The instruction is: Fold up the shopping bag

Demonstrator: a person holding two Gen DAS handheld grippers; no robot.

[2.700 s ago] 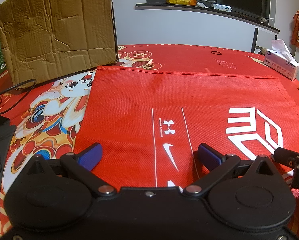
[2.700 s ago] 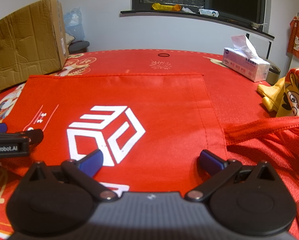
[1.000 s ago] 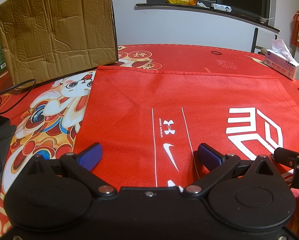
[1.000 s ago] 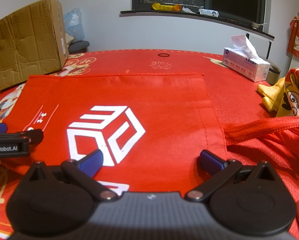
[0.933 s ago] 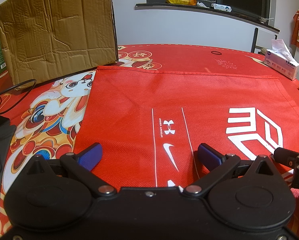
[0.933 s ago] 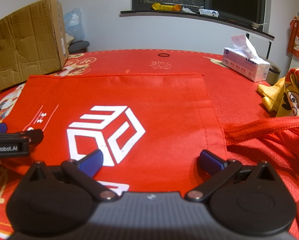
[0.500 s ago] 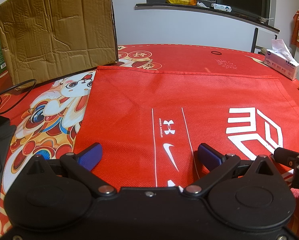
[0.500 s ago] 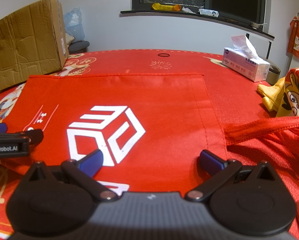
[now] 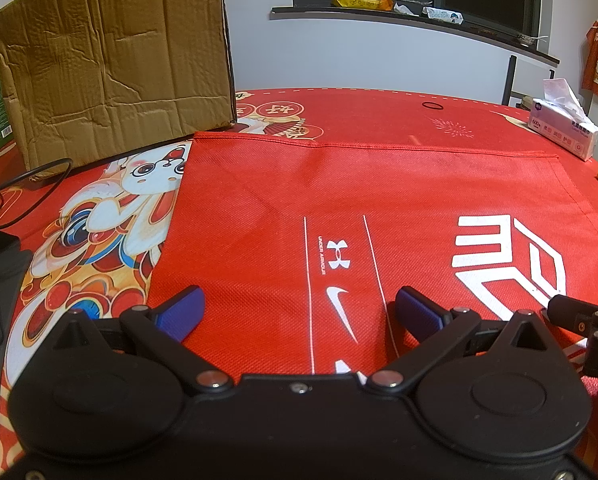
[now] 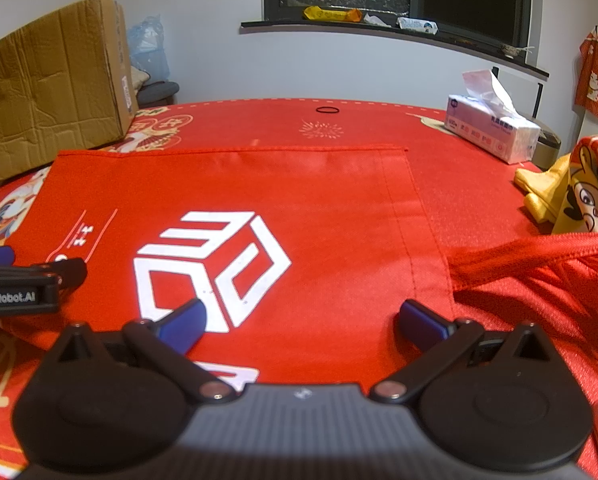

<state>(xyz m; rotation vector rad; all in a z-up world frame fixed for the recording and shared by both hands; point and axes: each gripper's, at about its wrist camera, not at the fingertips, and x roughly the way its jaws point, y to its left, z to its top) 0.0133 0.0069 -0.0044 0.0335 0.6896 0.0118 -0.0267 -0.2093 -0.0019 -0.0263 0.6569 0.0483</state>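
**Red bag flat on the table, both grippers wide**

Red tablecloth (image 9: 379, 112) covered the round table, with the shopping bag (image 9: 339, 192) spread flat on it, far edge straight, handles (image 10: 539, 256) trailing right. Behind its left corner stood a cardboard box (image 9: 111, 60); a tissue box (image 10: 495, 128) sat well apart. Left gripper (image 9: 299, 312) and right gripper (image 10: 301, 320) hovered over the near edge, jaws spread, holding nothing.

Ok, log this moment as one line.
stage: pre-fold | shopping bag: flat on table, unfolded | left gripper: open, empty | right gripper: open, empty | handles: right side
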